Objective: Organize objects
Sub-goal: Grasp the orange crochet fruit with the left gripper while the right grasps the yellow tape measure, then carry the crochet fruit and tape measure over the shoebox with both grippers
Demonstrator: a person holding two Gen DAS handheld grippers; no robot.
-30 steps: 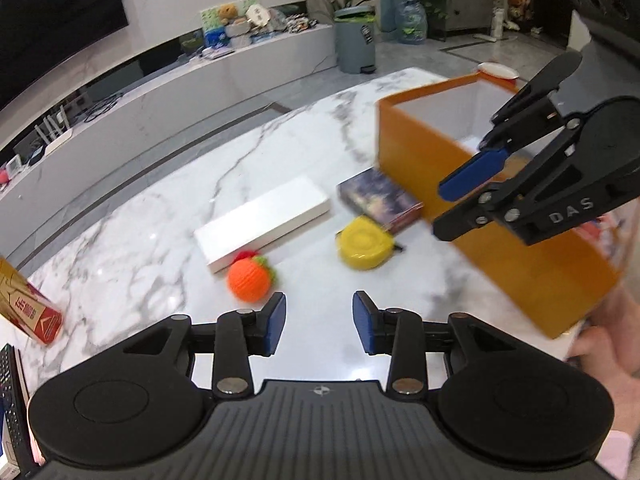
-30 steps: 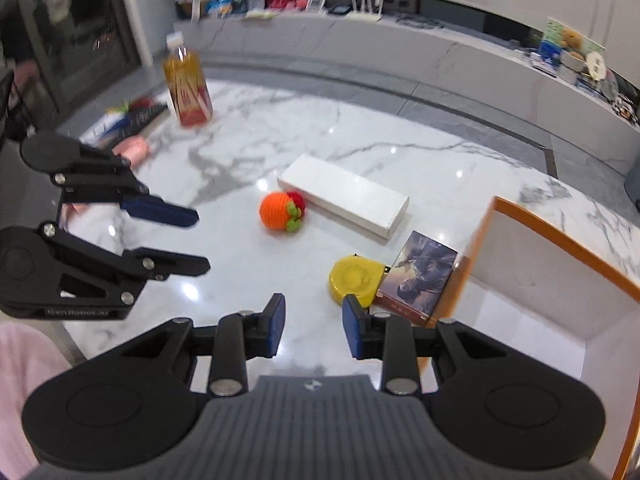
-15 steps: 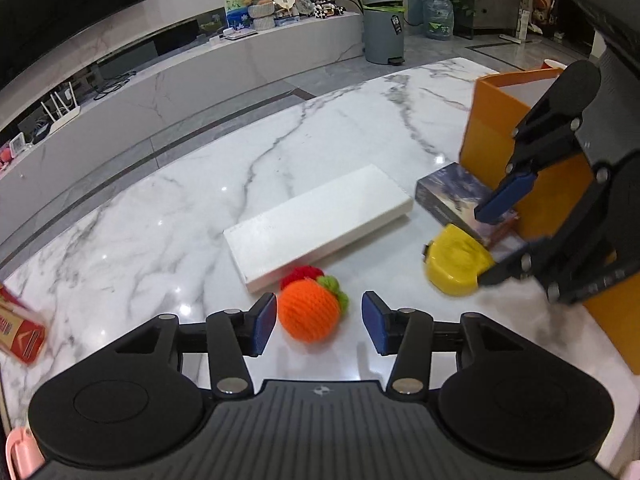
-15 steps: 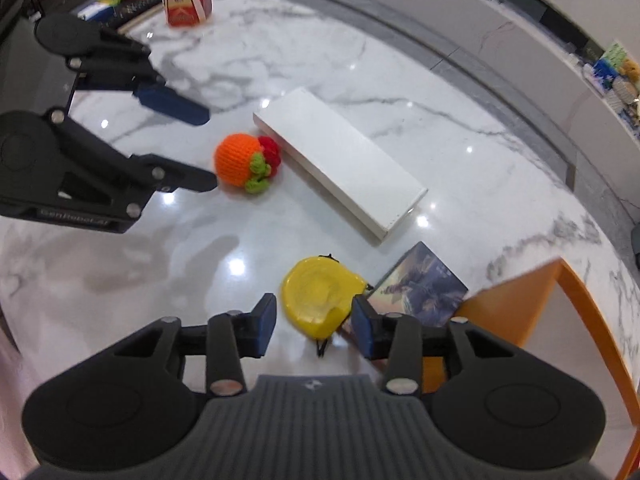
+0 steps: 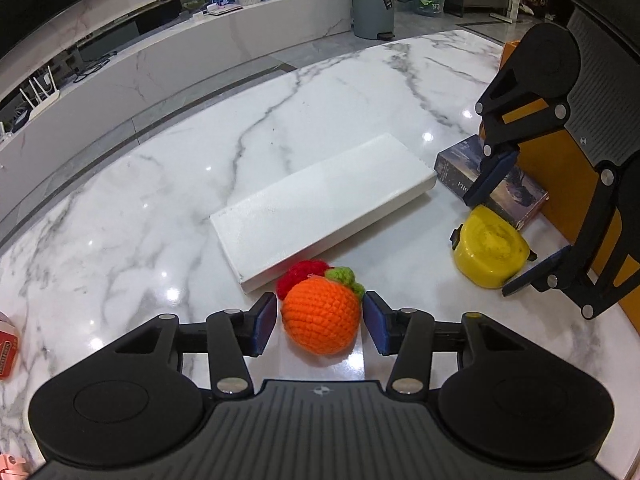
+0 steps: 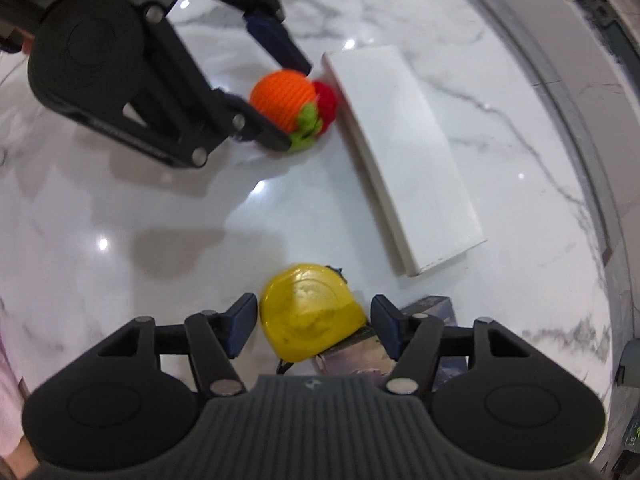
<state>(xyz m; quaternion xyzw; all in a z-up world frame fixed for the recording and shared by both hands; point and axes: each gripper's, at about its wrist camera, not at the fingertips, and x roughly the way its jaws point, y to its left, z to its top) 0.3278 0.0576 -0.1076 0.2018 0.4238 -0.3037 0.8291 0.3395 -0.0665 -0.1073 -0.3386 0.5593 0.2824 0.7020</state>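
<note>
Half of dark book (image 6: 404, 350) hidden behind right hand-held gripper (image 6: 314, 322), yellow tape measure (image 6: 310, 314).

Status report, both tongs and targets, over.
Left tongs open around orange crocheted fruit. Right tongs open around yellow tape measure. Dark book crowds right's far side.

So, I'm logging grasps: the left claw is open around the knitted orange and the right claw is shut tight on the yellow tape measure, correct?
Not quite. The right claw is open, its fingers either side of the yellow tape measure with gaps showing in the right wrist view. The left claw is indeed open around the knitted orange.
</note>
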